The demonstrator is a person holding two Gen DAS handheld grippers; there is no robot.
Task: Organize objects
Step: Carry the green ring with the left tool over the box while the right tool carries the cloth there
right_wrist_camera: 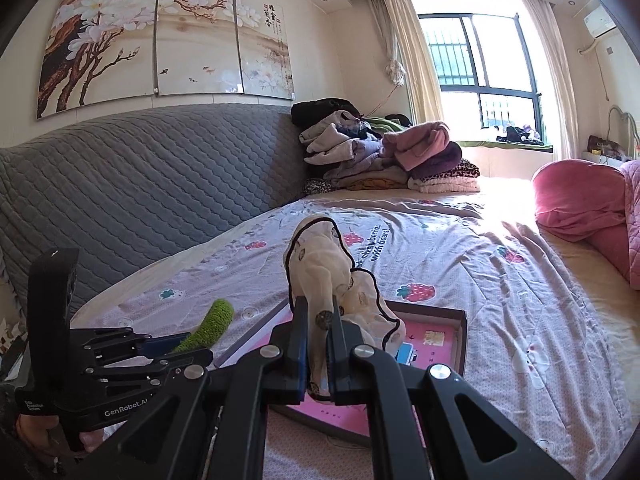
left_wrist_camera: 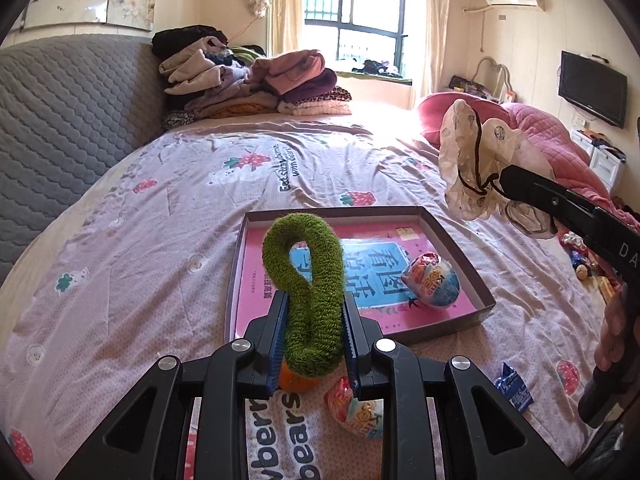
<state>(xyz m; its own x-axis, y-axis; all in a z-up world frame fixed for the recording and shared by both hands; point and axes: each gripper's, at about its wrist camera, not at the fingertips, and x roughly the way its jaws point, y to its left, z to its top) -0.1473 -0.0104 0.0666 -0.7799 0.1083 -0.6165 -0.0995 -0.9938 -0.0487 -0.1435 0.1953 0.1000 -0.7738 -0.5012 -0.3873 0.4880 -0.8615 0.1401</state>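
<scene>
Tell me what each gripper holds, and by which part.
Left gripper clamps the green plush loop across its lower end, near an orange part. Right gripper pinches the white black-trimmed fabric piece at its lower, gathered part.

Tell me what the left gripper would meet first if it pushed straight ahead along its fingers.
Likely the shallow box with the pink book: the left gripper, shut on the green fuzzy loop, points at its near wall, though its height above the bed is unclear.
</scene>
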